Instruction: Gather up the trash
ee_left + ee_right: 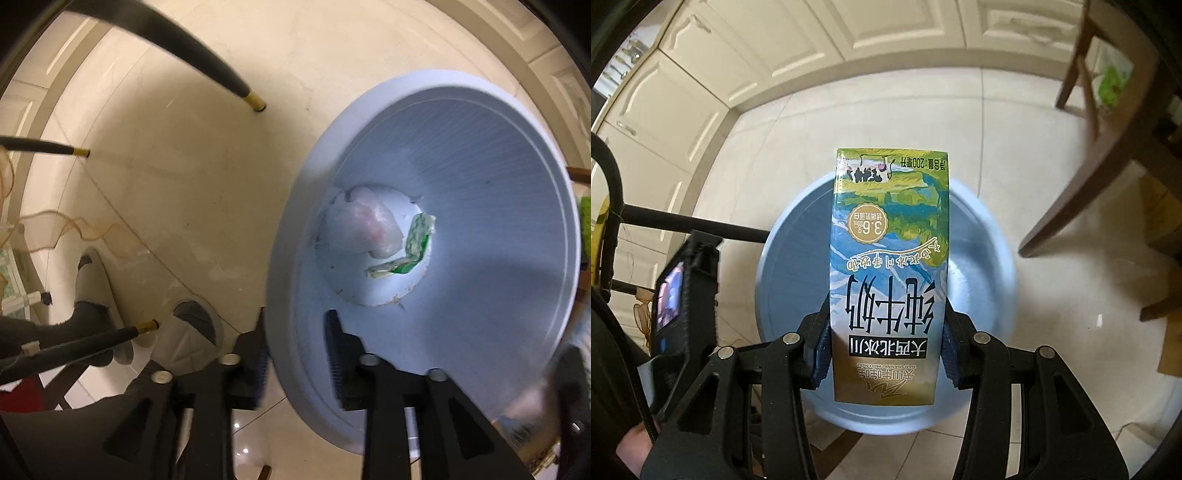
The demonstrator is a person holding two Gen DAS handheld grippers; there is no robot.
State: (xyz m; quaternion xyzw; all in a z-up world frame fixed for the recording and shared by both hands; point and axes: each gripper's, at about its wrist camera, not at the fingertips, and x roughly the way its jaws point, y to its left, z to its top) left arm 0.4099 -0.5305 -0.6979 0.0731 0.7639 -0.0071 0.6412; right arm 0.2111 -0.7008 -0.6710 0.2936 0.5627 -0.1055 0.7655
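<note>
Gripping a milk carton (888, 273) between its 2 blue-padded fingers (822, 350), the right gripper (886, 354) holds it directly above the pale blue bin (790, 266). Both pads press on the carton's narrow sides near its lower end, and the carton stands along the fingers with its print upside down in the right wrist view (green and blue landscape art, a gold band at the near end). Its far end reaches past the bin's far rim in that view.

Over the bin's near left rim (291, 229), the left gripper (295, 354) points steeply down with its jaws apart. 1 finger (255, 354) lies outside the bin wall and the other (340, 350) inside it, so the rim runs through the gap; no pad visibly presses on it and nothing is held. Blur along the wall leaves it unclear whether the outer pad touches.

At the bin's bottom lie a crumpled translucent plastic bag (364, 229) and, just beside it, a green-and-white wrapper (410, 247).

Left of the bin on the cream tiled floor (177, 177) stand black chair legs (207, 59) with brass tips, and near them a person's grey slippers (188, 332). Right of the bin, a brown wooden chair (1108, 147) stands. Beyond the bin, white panelled cabinets (701, 85) line the wall.
</note>
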